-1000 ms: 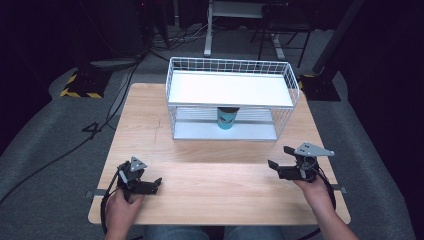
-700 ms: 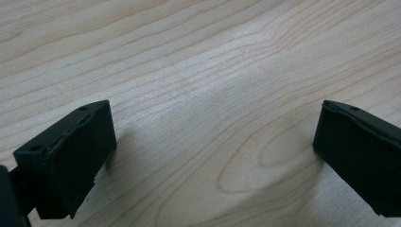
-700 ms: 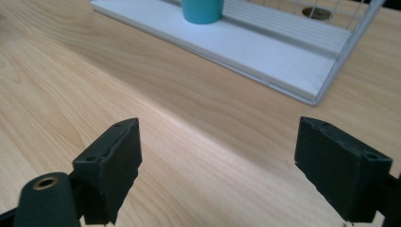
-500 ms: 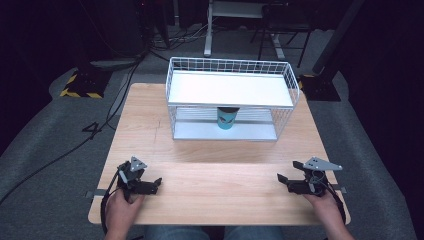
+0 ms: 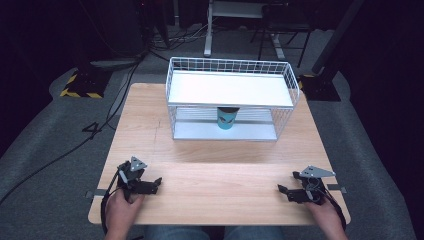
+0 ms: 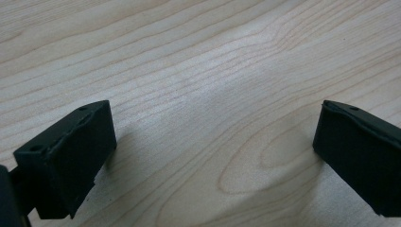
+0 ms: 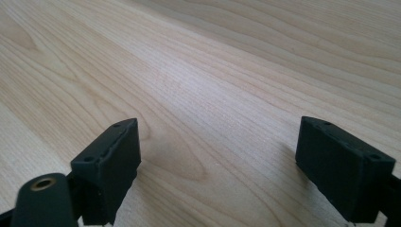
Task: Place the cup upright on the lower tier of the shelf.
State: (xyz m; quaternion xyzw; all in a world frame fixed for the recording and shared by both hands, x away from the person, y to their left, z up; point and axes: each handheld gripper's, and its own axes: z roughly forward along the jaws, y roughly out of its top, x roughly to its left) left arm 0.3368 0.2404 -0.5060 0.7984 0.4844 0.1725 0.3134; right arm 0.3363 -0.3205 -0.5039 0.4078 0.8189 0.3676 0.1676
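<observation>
Right gripper [image 5: 289, 191] lowered nearer table [image 5: 215, 165], jaws apart

You had two grippers, a left gripper [image 5: 150, 184] and a right gripper [image 5: 289, 187], on one wooden table [image 5: 215, 170], plus one white wire rack [image 5: 230, 87] holding one teal cup [image 5: 226, 118].

A light wooden table [image 5: 220, 155] is standing on grey floor [image 5: 45, 150]. A white wire rack [image 5: 231, 100] is sitting on it toward 12 o'clock. On the rack's lower shelf [image 5: 200, 131], a teal cup [image 5: 226, 118] is standing upright near the centre.
</observation>
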